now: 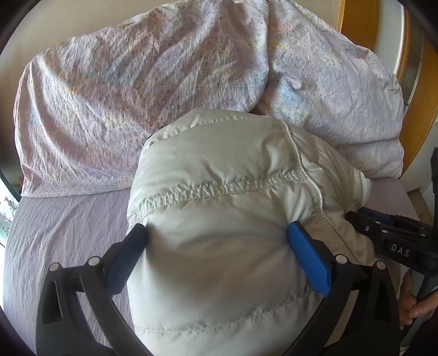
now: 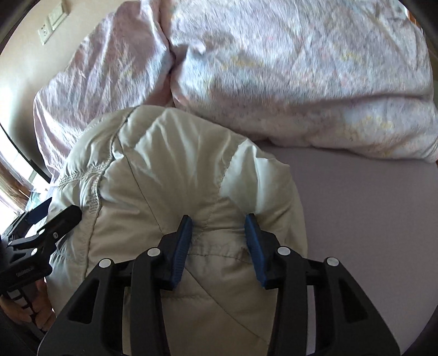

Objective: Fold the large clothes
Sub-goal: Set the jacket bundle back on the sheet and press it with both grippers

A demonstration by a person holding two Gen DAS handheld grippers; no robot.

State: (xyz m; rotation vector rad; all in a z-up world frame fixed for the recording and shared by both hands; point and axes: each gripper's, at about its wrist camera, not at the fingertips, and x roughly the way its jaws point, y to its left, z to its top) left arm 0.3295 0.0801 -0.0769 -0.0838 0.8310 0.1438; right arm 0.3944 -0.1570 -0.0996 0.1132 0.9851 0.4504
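Note:
A puffy cream quilted jacket (image 1: 219, 169) lies bundled on the lilac bed sheet (image 1: 68, 232). My left gripper (image 1: 216, 227) stands wide over the bundle's near end. The padding bulges up between its blue pads and brushes both of them. To its right, my right gripper (image 2: 218, 219) is shut on a pinch of the jacket (image 2: 153, 153), and creases fan out from its pads. Each gripper shows at the edge of the other's view: the right gripper (image 1: 383, 232) at the jacket's right side, the left gripper (image 2: 49, 219) at its left.
A crumpled pale pink patterned duvet (image 1: 123, 95) is piled just behind the jacket, across the width of the bed. A wooden headboard (image 1: 356, 24) rises at the far right. Bare sheet (image 2: 356, 205) lies right of the jacket. A person's hand (image 1: 418, 309) holds the right gripper's handle.

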